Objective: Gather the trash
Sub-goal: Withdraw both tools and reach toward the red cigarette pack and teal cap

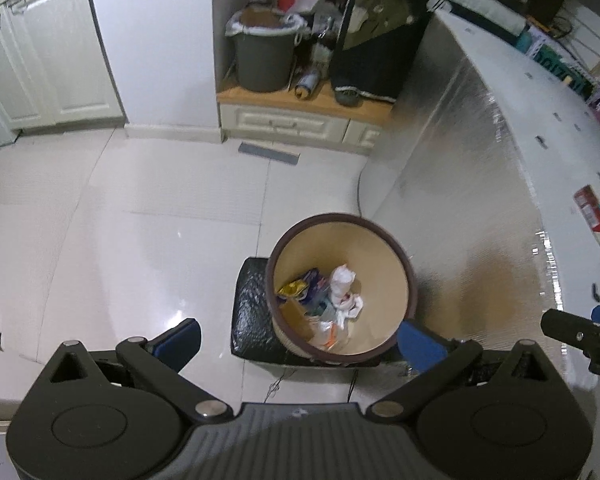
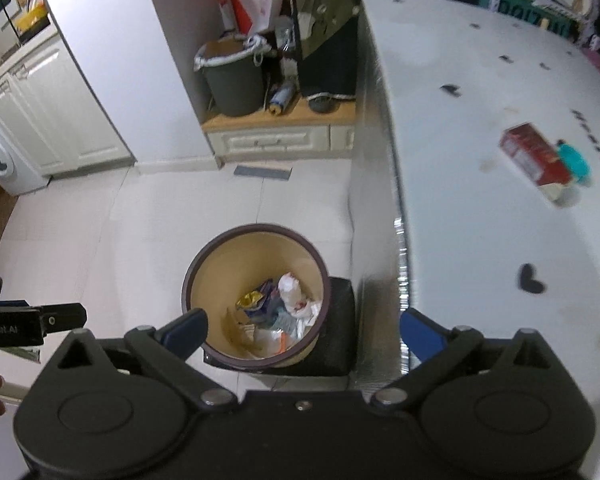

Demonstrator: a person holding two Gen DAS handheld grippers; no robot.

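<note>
Both claws sit close to the cameras, and both are wide open with nothing in them. Looking down past the left claw [image 1: 296, 340], the round bin [image 1: 342, 288] stands on the floor, just beside the shiny side of the counter [image 1: 512, 128]. Inside the bin lie scraps of trash [image 1: 328, 300]: white crumpled paper, a yellow wrapper and some blue bits. The right claw [image 2: 304, 334] hangs over the same bin, and its blue pads touch nothing. On the counter top, to the right and farther away, lies a red box [image 2: 534, 156] with a small teal thing [image 2: 576, 162] right beside it. A little black heart shape [image 2: 531, 279] sits nearer on the counter, but I cannot tell if it is only a sticker. I think the red box is the next trash to pick up. It lies up and to the right of the bin, and the right claw is the nearer one to it. The box is long, and its long side runs from far-left to near-right, so the claw would best grab it across the short way. The claw is open wide enough for that, I think.
</note>
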